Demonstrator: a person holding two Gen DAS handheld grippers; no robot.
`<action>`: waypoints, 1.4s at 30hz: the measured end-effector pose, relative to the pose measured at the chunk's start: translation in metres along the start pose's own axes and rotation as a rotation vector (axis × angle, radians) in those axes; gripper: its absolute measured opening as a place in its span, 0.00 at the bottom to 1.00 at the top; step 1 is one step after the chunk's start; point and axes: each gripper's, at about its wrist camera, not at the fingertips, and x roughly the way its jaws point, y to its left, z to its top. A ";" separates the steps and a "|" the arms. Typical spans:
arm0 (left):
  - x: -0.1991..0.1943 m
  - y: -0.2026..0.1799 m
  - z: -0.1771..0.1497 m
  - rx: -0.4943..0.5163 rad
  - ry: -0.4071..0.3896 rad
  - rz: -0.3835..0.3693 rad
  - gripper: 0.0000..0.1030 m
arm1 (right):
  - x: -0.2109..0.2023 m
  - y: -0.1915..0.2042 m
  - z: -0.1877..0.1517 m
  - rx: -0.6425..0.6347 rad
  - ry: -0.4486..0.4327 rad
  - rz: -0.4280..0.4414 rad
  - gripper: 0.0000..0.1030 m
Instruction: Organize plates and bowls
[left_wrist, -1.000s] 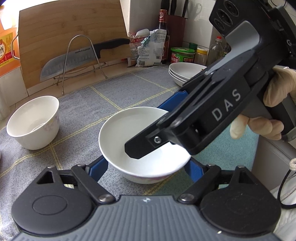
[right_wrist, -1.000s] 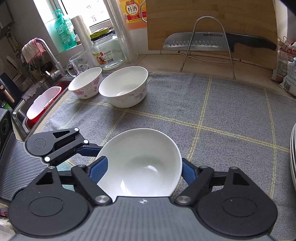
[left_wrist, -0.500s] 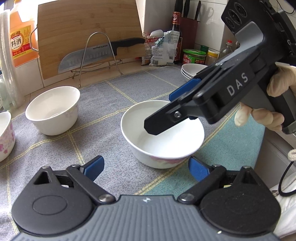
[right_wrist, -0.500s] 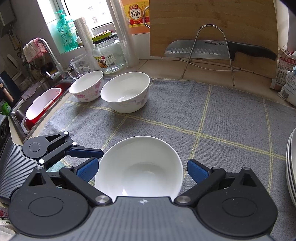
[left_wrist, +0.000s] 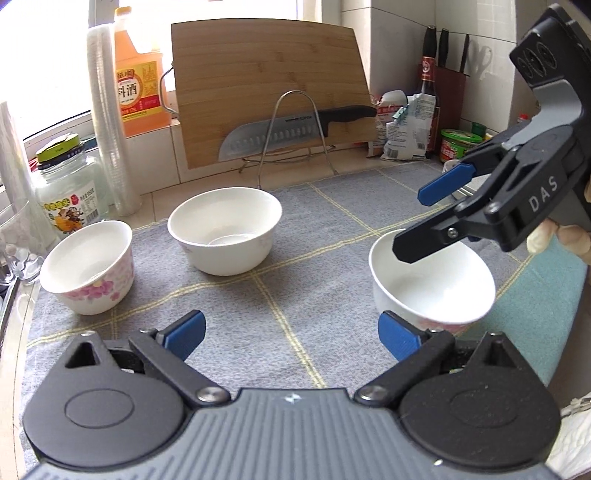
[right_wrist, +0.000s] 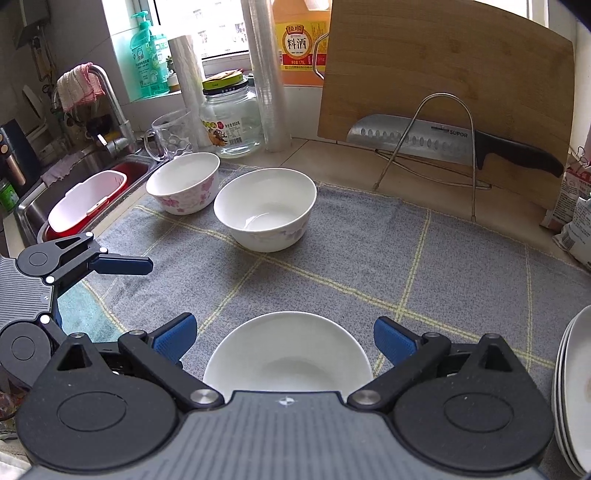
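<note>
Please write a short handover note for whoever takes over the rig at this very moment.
Left hand-held gripper: open, empty, jaws just opening.
Right hand-held gripper: open over the near white bowl, not gripping it.
That bowl stands free on the grey mat. The plain white bowl and floral bowl stand side by side behind it; the stacked plates are at the right.
Left: gathering the three bowls together.

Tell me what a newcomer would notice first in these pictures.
Three white bowls on the grey cloth: a plain bowl nearest, between the right gripper's open blue fingers, a second bowl mid-cloth, and a pink-flowered bowl beside it towards the sink. Behind them a big knife lies across a wire rack against a cutting board. The left gripper hangs open over bare cloth.
</note>
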 end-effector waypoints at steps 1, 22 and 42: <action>0.001 0.003 0.000 -0.004 -0.004 0.008 0.96 | 0.001 0.002 0.002 -0.012 0.000 -0.010 1.00; 0.041 0.032 0.017 -0.020 -0.062 0.100 0.97 | 0.031 0.011 0.047 -0.107 0.004 -0.050 1.00; 0.077 0.039 0.026 -0.007 -0.032 0.092 0.96 | 0.083 0.008 0.090 -0.201 0.039 0.024 1.00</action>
